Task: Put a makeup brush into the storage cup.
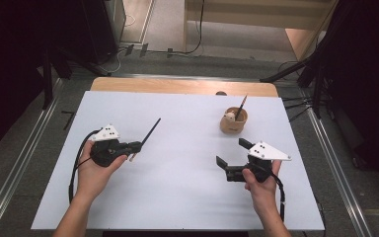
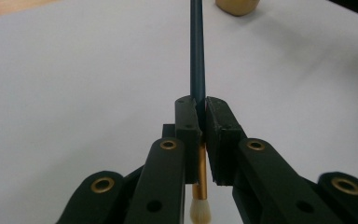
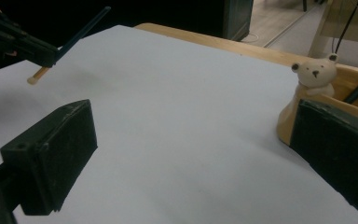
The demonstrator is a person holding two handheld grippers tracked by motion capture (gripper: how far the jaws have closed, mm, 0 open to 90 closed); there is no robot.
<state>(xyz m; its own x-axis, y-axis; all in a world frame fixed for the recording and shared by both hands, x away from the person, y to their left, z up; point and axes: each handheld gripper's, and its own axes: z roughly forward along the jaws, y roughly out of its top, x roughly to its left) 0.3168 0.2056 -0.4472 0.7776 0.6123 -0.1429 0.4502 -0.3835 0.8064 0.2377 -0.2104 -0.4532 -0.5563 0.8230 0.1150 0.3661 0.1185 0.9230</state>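
Left tongs (image 1: 137,146) are clamped on a paintbrush (image 1: 148,136), gripping the dark handle just above the gold ferrule; bristle end points back at the hand, handle tip aims at about 1 o'clock over the bench (image 1: 177,197). Right tongs (image 1: 232,155) stand wide, nothing between them, sitting just at 6 o'clock of the wooden bear holder (image 1: 233,120), which already has another dark-handled brush (image 1: 241,107) leaning in it.

Likely step: drop the held brush into the holder, at 2–3 o'clock from the left tongs, well apart. To do it well: lift clear of the sheet, tip the brush near upright, come in over the cup's open side away from the bear figure and the leaning brush, then release low. Grip is near one end, so expect swing.

Room: white sheet between the hands is bare. Holder sits near the far right corner; wooden bench edge is just beyond at 12 o'clock. Right tongs crowd the holder's near side; approach from 9 o'clock.
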